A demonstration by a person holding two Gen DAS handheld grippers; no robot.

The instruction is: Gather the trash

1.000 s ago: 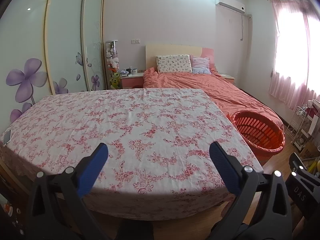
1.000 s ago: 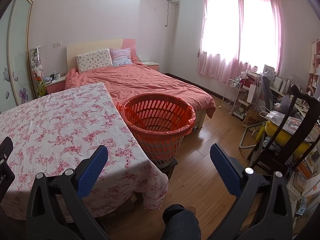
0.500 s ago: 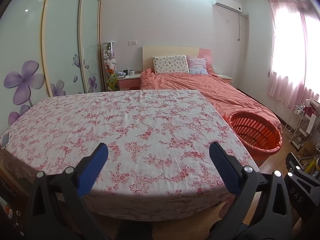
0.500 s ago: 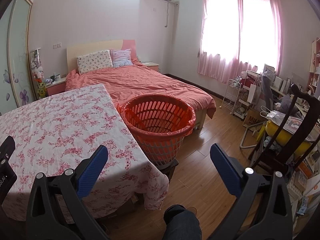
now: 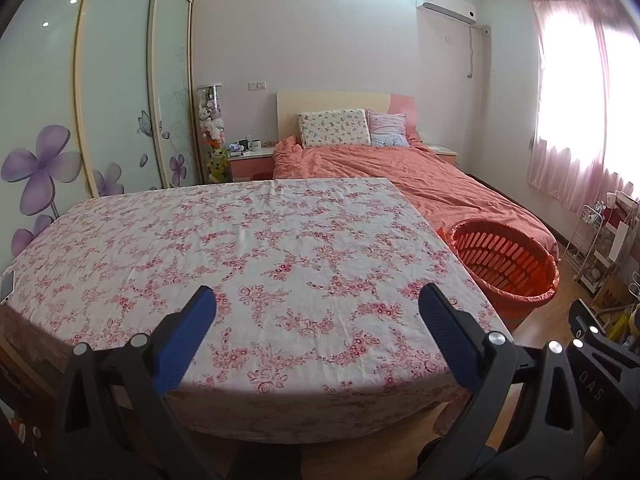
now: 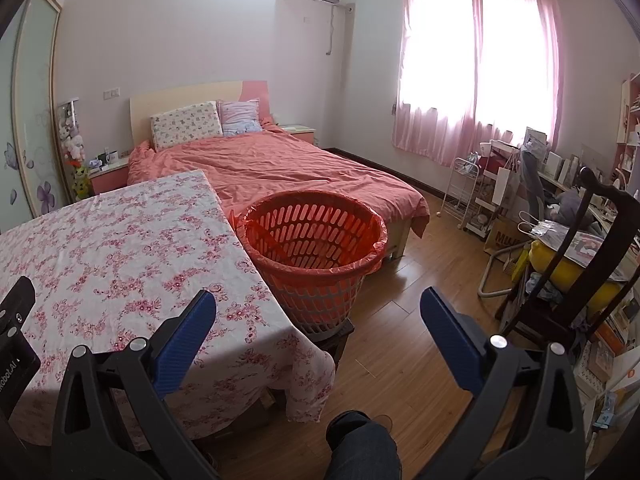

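Note:
An orange slatted basket (image 6: 316,236) lined with a red bag stands on the floor at the table's right corner; it also shows in the left wrist view as the basket (image 5: 506,266). No trash shows on the floral tablecloth (image 5: 240,252). My left gripper (image 5: 316,304) hovers open above the table's near edge with nothing between its blue pads. My right gripper (image 6: 318,304) is open too, held over the table's right corner (image 6: 280,320) and the wooden floor, short of the basket.
A bed (image 6: 280,164) with a coral duvet lies behind the table and basket. A dark wooden chair (image 6: 576,264) and cluttered shelves fill the right side. A phone (image 5: 7,286) lies at the table's left edge. A person's knee (image 6: 360,444) shows below the right gripper.
The left view has swung slightly right and back, so the table sits lower and the basket farther off. The right view has barely shifted. Both grippers stay open.

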